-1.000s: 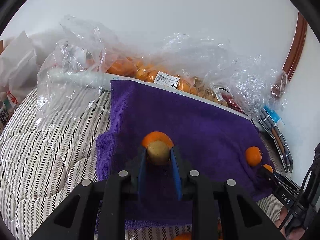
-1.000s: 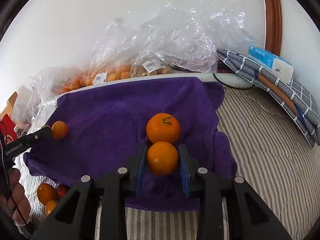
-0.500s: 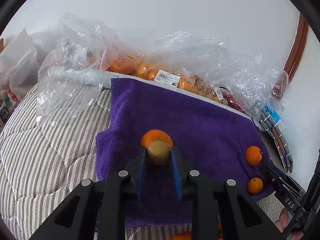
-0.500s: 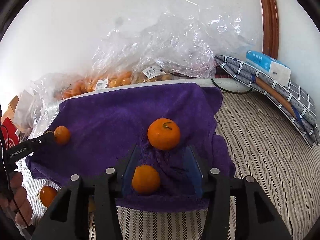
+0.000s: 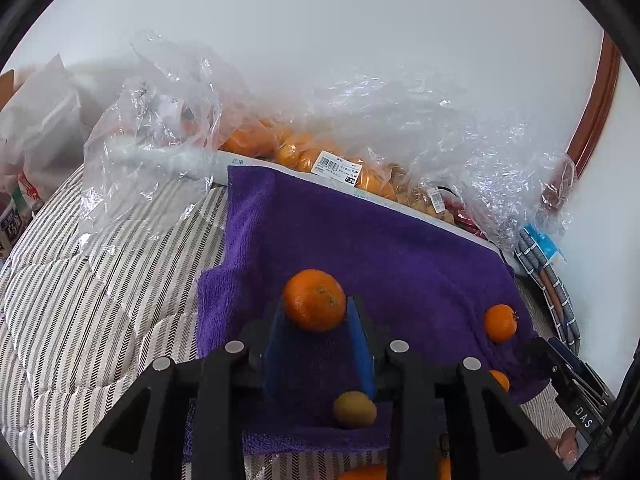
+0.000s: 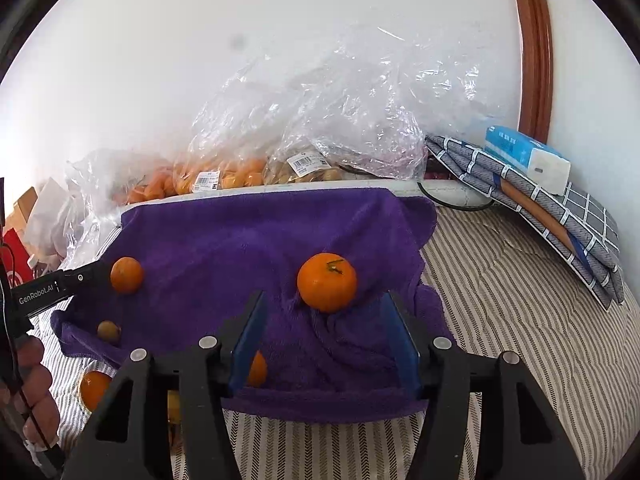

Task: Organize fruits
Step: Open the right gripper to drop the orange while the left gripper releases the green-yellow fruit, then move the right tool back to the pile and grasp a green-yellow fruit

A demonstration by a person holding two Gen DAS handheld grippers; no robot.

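A purple towel (image 5: 400, 248) lies on the striped bedding. My left gripper (image 5: 316, 314) is opening, with nothing pressed between its blue pads (image 5: 274, 336). An orange (image 5: 314, 300) rests on the towel right at its tips. A small brown-yellow fruit (image 5: 354, 410) lies loose below the fingers, and the right wrist view shows it (image 6: 109, 332) too. My right gripper (image 6: 324, 320) is also opening and holds nothing. A stemmed orange (image 6: 327, 282) sits just ahead of it. A smaller orange (image 6: 258, 368) lies half hidden behind its left finger.
Clear plastic bags of oranges (image 5: 296, 150) line the wall behind the towel. A folded checked cloth (image 6: 540, 208) with a tissue pack (image 6: 528, 158) lies at the right. More oranges (image 6: 94, 390) lie on the bedding (image 6: 520, 320) off the towel's near left corner, beside a person's hand (image 6: 36, 392).
The left jaws let go of the brown-yellow fruit, which dropped onto the towel below them. The right jaws spread wide and the small orange rolled down to the near left.
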